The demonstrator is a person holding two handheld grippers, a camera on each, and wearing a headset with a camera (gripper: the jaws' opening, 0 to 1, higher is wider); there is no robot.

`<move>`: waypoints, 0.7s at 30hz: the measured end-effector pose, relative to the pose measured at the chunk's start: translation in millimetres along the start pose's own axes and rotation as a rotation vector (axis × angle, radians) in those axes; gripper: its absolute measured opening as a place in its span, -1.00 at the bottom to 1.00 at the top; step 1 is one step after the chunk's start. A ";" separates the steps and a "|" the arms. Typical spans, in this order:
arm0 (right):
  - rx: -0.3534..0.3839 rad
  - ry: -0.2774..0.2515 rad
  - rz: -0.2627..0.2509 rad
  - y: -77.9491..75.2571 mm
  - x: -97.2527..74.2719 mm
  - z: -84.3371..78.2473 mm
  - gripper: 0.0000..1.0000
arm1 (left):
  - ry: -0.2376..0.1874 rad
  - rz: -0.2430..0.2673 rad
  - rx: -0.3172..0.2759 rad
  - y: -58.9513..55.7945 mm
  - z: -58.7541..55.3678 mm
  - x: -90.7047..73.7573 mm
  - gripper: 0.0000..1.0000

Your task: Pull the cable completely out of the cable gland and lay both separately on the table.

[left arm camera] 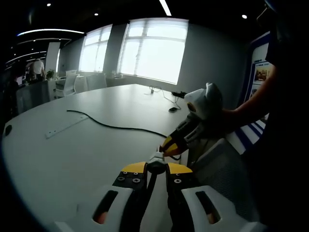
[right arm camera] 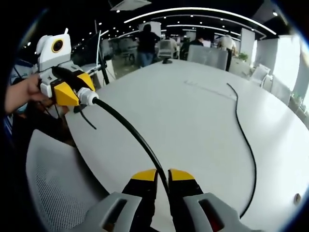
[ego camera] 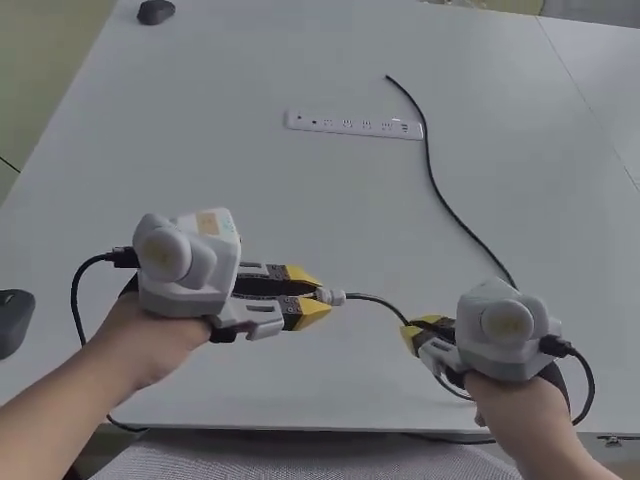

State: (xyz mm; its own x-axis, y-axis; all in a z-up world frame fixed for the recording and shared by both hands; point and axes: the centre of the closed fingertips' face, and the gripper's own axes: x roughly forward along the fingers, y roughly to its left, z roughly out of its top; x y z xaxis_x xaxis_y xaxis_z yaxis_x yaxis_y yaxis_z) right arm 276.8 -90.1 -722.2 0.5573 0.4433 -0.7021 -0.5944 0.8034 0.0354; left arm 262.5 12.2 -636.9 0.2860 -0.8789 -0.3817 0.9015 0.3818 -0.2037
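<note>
Clamping the cable gland (ego camera: 333,297) between its tips, left gripper (ego camera: 313,297), right gripper (ego camera: 411,336) closed on the cable (ego camera: 378,300) just beside.

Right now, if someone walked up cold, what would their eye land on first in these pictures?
The two yellow-tipped grippers near the front edge of the white table stand out first. The left gripper is shut on the white cable gland, and the right gripper is shut on the black cable stretched between them. Behind them, the cable snakes away across the table, past a power strip lying farther back.
</note>
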 end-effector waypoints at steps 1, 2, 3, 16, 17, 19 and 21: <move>-0.012 -0.003 -0.005 -0.4 -0.2 0.4 -0.90 | 0.005 -0.001 -0.006 0.5 -0.9 0.0 -0.70; -0.017 -0.002 -0.006 -0.1 -0.7 0.4 -0.88 | 0.005 0.000 -0.006 1.2 -1.0 0.0 -0.70; -0.021 -0.001 -0.003 0.8 -1.3 0.7 -0.86 | 0.006 0.000 -0.006 1.4 -0.9 0.0 -0.70; -0.333 -0.090 0.041 33.0 -23.9 56.6 -0.66 | 0.008 -0.005 0.001 2.1 -1.1 0.1 -0.70; -0.370 -0.094 0.053 39.6 -23.3 61.8 -0.66 | 0.010 -0.005 0.000 2.4 -1.7 -0.1 -0.70; -0.425 -0.099 0.069 49.0 -21.8 69.0 -0.65 | 0.011 -0.005 0.001 2.9 -2.1 -0.6 -0.70; -0.509 -0.085 0.079 56.8 -19.7 71.9 -0.67 | 0.010 -0.005 0.000 3.3 -2.0 -0.9 -0.70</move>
State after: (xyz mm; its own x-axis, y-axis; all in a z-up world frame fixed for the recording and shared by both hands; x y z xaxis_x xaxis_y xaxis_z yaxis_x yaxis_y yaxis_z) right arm 273.7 -24.5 -655.2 0.5319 0.5429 -0.6499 -0.8315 0.4801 -0.2794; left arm 264.5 14.9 -639.0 0.2786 -0.8778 -0.3896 0.9029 0.3777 -0.2052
